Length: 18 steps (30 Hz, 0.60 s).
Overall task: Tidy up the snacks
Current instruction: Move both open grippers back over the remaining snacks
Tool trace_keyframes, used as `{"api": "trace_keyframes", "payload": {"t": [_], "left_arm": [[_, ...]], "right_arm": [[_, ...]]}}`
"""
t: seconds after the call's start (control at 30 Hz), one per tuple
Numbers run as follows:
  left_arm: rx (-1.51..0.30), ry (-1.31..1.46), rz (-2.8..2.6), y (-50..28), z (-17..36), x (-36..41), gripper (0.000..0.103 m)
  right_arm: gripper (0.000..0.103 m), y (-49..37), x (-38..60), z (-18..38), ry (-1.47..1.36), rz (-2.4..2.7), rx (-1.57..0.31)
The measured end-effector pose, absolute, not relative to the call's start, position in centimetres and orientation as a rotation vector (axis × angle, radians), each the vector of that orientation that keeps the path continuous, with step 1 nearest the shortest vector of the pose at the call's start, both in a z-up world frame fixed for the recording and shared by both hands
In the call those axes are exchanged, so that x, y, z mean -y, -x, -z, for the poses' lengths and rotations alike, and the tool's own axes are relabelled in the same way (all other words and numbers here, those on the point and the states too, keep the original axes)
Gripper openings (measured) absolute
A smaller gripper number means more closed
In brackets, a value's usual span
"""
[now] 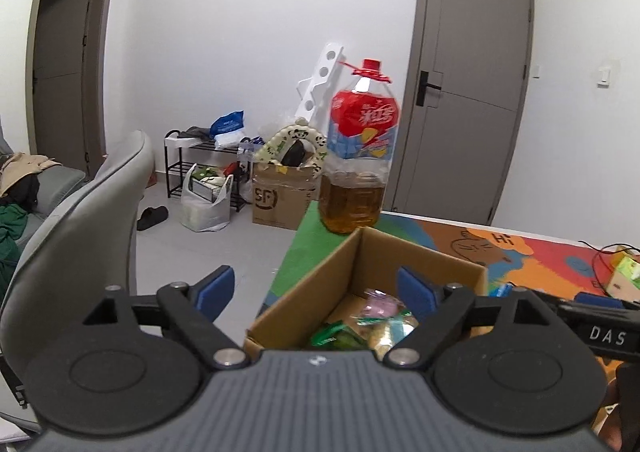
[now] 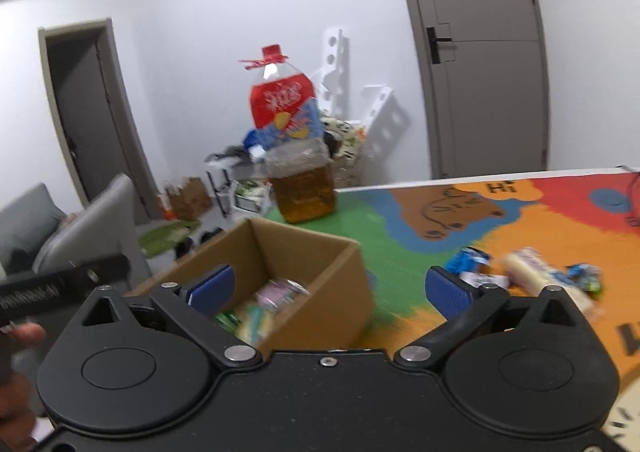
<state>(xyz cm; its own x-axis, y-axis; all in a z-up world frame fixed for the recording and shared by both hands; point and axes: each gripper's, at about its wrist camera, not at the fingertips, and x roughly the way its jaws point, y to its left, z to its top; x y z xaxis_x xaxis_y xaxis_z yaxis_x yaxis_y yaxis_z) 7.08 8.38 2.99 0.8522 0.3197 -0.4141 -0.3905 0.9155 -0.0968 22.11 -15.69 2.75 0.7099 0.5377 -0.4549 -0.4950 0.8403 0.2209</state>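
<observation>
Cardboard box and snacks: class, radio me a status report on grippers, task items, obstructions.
Left gripper open, empty, over the cardboard box. Right gripper open, empty. Some snacks in box; loose snacks on mat. Oil bottle behind box, not blocking.

both wrist views close above box point(image 1: 420, 264)

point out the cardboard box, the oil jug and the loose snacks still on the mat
cardboard box point(image 2: 320, 284): right wrist view, outer side wall.
oil jug point(image 1: 362, 119): left wrist view, red label.
loose snacks point(image 2: 532, 270): right wrist view, pale wrapped pack on the mat.
</observation>
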Motion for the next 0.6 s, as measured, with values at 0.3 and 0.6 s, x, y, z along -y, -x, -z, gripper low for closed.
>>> {"api": "trace_keyframes", "payload": {"t": [0.3,0.6], "left_arm": [[-0.414,0.181,-0.362,-5.5,-3.7,-6.2,0.096],[-0.429,0.177,-0.329,-5.6,-4.4,-3.4,0.097]], "right_arm": [[0.103,-20.5,19.0,-3.6,-0.081,-0.529,-0.547],[0.103,-19.6,23.1,-4.5,-0.112,-0.488,-0.527]]}}
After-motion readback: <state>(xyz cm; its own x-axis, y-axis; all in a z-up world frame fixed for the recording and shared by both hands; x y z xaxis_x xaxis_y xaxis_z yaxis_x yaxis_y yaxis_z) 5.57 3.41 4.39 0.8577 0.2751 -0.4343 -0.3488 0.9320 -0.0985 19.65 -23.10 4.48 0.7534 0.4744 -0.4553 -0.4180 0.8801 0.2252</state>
